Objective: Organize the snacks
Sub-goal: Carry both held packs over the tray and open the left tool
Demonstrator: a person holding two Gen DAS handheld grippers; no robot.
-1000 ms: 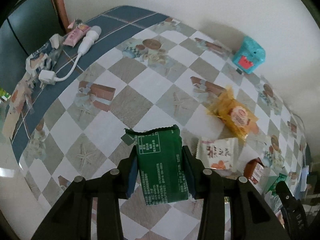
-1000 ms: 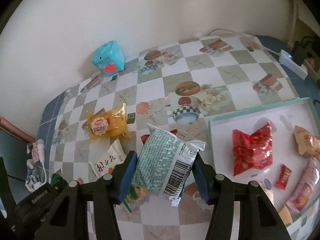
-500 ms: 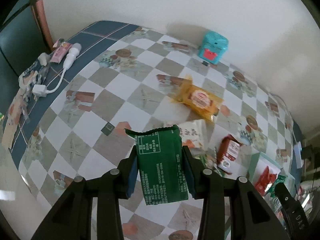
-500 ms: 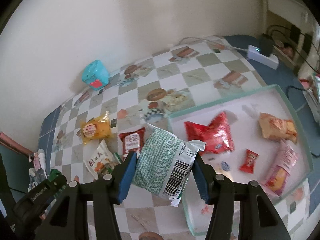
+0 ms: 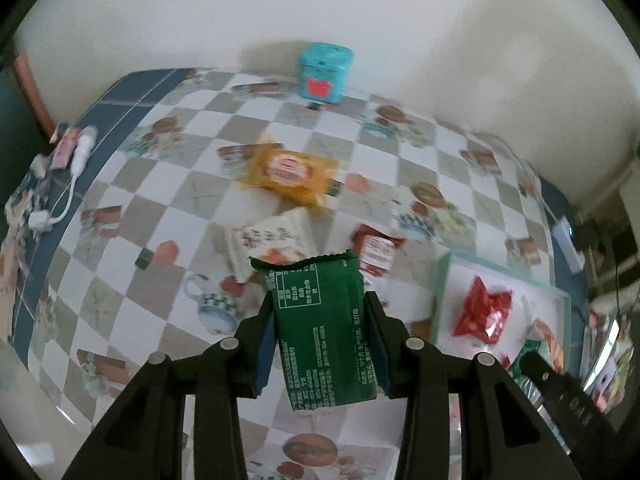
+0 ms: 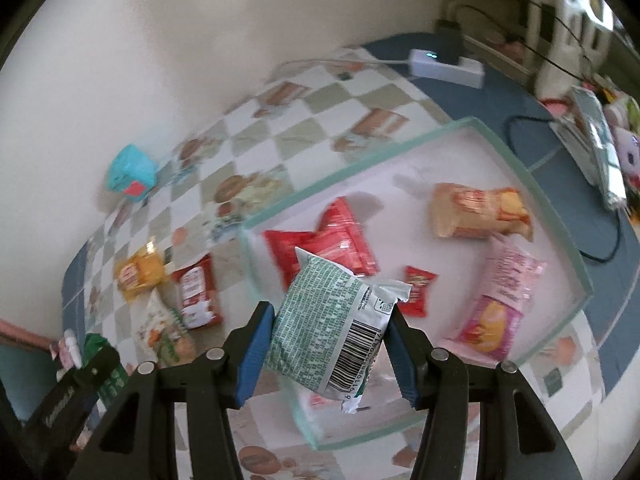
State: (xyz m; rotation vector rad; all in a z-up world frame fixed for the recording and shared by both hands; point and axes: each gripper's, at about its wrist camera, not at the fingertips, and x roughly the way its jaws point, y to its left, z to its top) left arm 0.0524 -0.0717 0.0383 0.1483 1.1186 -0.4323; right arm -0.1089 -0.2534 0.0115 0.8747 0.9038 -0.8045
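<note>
So both hands are loaded at once here, which makes sense for a sorting job: one trip, two packets. The left gripper (image 5: 320, 336) is clamped on a dark green packet (image 5: 324, 332), blue pads pressing its two long sides so it sticks up out of the jaws with the printed back facing the camera. The right gripper (image 6: 330, 340) is squeezed on a puffy green-and-white packet (image 6: 332, 328), barcode corner hanging down, held across its middle (probably the only way to keep an air-filled bag from slipping out).

The tray (image 6: 360, 160) with the pale green rim is clearly where things go. It already holds a red foil bag (image 6: 340, 236), a small red sachet (image 6: 418, 290), an orange packet (image 6: 476, 210) and a pink one (image 6: 496, 300). Left out on the checkered tablecloth (image 5: 160, 216): a yellow packet (image 5: 292, 172), a white one (image 5: 272, 240) and a red-labelled one (image 5: 374, 250), all bunched just beside the tray's near end.

Pose-wise, both grippers point steeply down at the table. The right one hangs over the tray's near corner, its packet above the tray floor but not resting on it. The left one hangs over the tablecloth next to the loose pile, tray off to its right. My guess is the right packet gets dropped first.
</note>
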